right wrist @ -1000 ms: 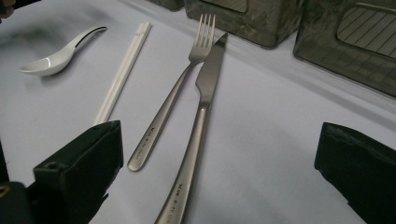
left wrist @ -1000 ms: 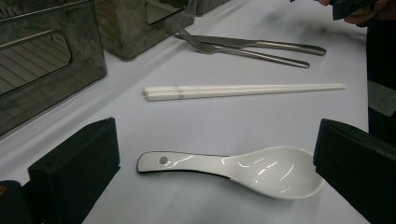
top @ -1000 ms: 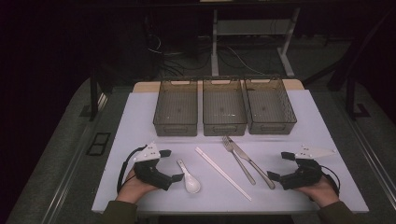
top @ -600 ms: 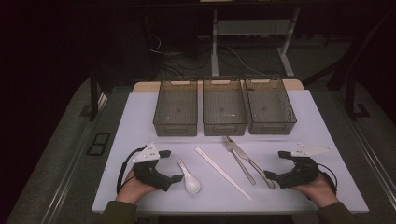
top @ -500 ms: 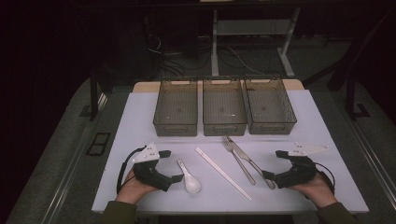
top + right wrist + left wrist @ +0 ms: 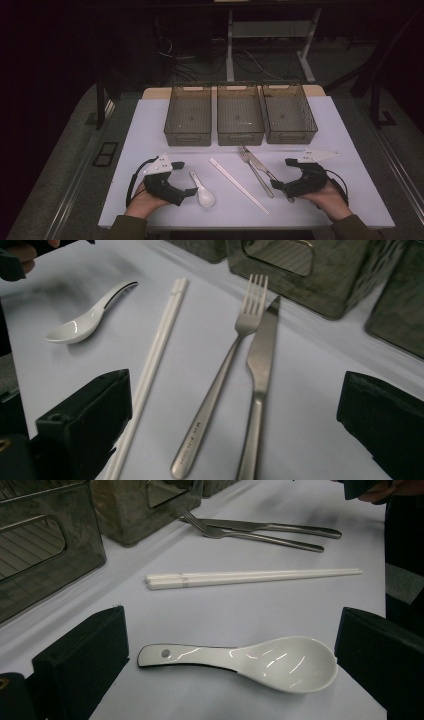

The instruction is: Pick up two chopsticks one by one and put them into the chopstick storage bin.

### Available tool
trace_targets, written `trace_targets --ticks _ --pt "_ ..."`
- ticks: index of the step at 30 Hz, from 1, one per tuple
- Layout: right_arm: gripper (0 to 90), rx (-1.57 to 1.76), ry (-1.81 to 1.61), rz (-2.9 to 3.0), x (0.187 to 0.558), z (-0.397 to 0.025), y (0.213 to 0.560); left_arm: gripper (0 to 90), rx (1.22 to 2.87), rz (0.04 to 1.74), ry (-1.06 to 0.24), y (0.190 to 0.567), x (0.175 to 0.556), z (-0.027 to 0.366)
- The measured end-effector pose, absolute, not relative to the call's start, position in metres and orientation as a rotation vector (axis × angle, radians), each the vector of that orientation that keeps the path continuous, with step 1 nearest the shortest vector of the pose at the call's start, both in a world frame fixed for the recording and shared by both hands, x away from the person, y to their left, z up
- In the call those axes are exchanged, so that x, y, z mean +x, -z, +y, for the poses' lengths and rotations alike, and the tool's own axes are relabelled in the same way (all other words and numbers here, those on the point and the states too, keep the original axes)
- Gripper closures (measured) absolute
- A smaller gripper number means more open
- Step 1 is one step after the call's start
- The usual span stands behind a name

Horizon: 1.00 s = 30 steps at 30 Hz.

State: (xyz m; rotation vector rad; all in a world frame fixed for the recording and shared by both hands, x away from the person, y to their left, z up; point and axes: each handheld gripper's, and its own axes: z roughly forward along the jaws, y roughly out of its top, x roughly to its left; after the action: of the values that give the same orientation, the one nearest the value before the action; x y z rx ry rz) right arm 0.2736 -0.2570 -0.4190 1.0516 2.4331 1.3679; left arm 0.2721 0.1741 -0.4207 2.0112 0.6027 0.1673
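The left gripper (image 6: 192, 192) is wide open around the white spoon (image 6: 202, 192), and the right gripper (image 6: 274, 185) is wide open over the fork (image 6: 256, 171) and knife (image 6: 265, 170).

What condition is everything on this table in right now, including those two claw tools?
Left gripper: open, jaws either side of the spoon.
Right gripper: open, at the fork and knife handles.
Spoon: lying flat, bowl up, empty.
Chopsticks: lying side by side.
Fork: flat, beside the knife.
Knife: flat.
Three bins: upright, empty.
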Motion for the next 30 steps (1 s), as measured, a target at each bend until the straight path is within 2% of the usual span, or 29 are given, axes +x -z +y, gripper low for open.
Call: trace_targets --ticks 15,16,21,23,26,30 --pt "1.2 1.017 -1.334 2.515 0.281 -0.225 0.422 0.0 2.013 0.604 -0.163 0.422 0.272 0.173" --pt "5.0 1.005 -1.332 2.52 0.282 -0.222 0.423 0.0 2.016 0.602 -0.164 0.422 0.272 0.173" --pt "6.3 0.998 -1.336 2.529 0.285 -0.216 0.422 0.0 2.012 0.606 -0.163 0.422 0.273 0.173" --pt "12.9 0.99 -1.339 2.54 0.287 -0.212 0.422 0.0 2.011 0.607 -0.162 0.422 0.273 0.173" --pt "14.9 1.0 -1.333 2.538 0.287 -0.209 0.422 0.0 2.013 0.607 -0.161 0.422 0.273 0.173" --pt "22.6 0.997 -1.334 2.564 0.289 -0.201 0.422 0.0 2.014 0.608 -0.161 0.422 0.273 0.173"
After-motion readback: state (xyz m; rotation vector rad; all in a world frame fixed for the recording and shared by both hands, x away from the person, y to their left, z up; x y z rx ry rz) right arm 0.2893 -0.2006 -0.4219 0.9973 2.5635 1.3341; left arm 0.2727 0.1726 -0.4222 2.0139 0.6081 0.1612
